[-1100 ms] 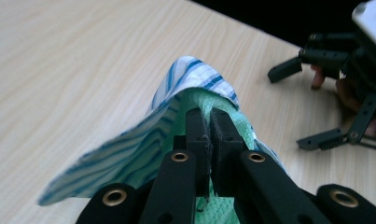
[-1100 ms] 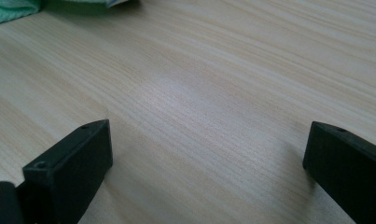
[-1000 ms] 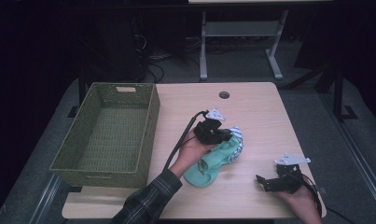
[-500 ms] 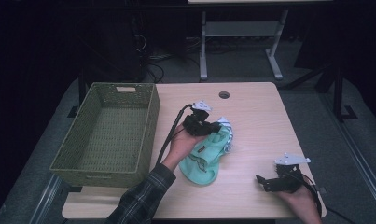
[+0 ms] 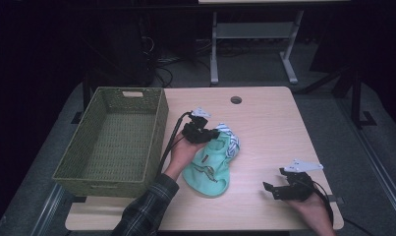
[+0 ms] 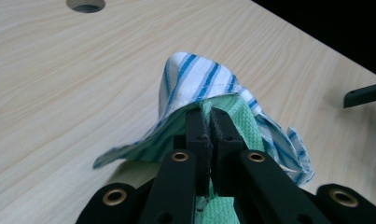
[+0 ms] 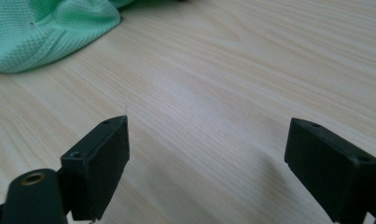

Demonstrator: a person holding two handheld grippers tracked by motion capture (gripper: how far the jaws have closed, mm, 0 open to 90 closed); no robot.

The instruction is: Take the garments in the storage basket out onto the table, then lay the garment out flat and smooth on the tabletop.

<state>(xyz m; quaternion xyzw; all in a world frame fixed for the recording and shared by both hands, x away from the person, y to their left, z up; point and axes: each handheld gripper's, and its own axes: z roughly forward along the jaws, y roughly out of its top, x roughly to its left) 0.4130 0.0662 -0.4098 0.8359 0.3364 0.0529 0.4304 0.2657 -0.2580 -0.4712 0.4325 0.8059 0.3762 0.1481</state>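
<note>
A mint-green garment (image 5: 209, 167) with a blue-striped white lining lies on the wooden table (image 5: 279, 128) near the middle. My left gripper (image 5: 211, 133) is shut on the garment's upper end. In the left gripper view its jaws pinch the green band (image 6: 232, 109) under the lifted striped fabric (image 6: 195, 77), with the left gripper (image 6: 207, 115) tips pressed together. My right gripper (image 5: 276, 190) rests near the table's front right, apart from the cloth. In the right gripper view the right gripper (image 7: 208, 140) has nothing between its jaws, which have just been closing a little and still stand wide. The garment's hem (image 7: 41, 28) lies beyond them.
An empty green wicker basket (image 5: 112, 142) stands along the table's left side, just left of my left hand. A round cable hole (image 5: 236, 100) sits at the table's far edge. Bare wood stretches between the garment and the right gripper.
My left gripper has moved left toward the basket, dragging the garment's top end with it. The right hand has stayed in place.
</note>
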